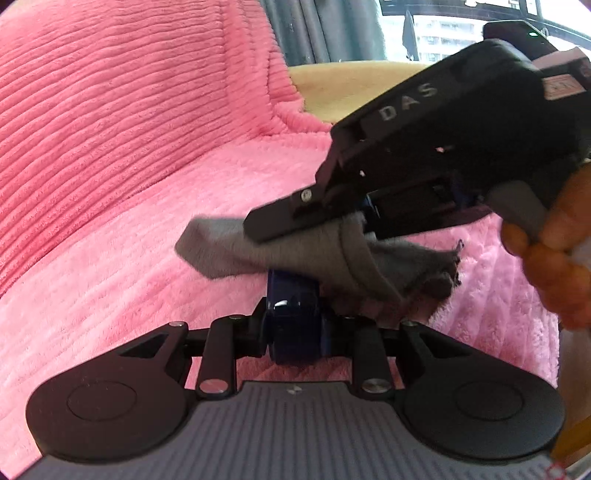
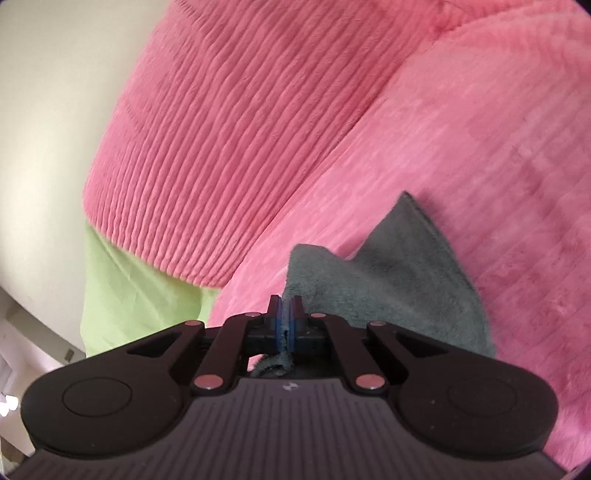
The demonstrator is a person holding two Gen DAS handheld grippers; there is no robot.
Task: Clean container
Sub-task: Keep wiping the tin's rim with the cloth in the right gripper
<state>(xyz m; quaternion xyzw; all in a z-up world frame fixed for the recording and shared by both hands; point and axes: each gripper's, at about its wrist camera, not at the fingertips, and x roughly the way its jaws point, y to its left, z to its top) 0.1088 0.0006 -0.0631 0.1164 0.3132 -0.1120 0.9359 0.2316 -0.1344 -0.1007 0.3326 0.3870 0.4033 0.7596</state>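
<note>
Jaws pinch grey cloth (image 2: 399, 280); only left view shows blue container (image 1: 293, 317).

container (image 1: 293, 317): top hidden under grey cloth (image 1: 295, 254) | cloth slightly blurred, seemingly

Setting: home living room, sofa area.
Evidence: pink ribbed plush sofa cover (image 1: 129, 122) over backrest and seat; yellow-green cushion (image 2: 122, 295) beside it; grey curtains (image 1: 325, 29) at a window (image 1: 450, 33) showing apartment blocks outside; plain cream wall (image 2: 48, 129) behind the sofa.
</note>
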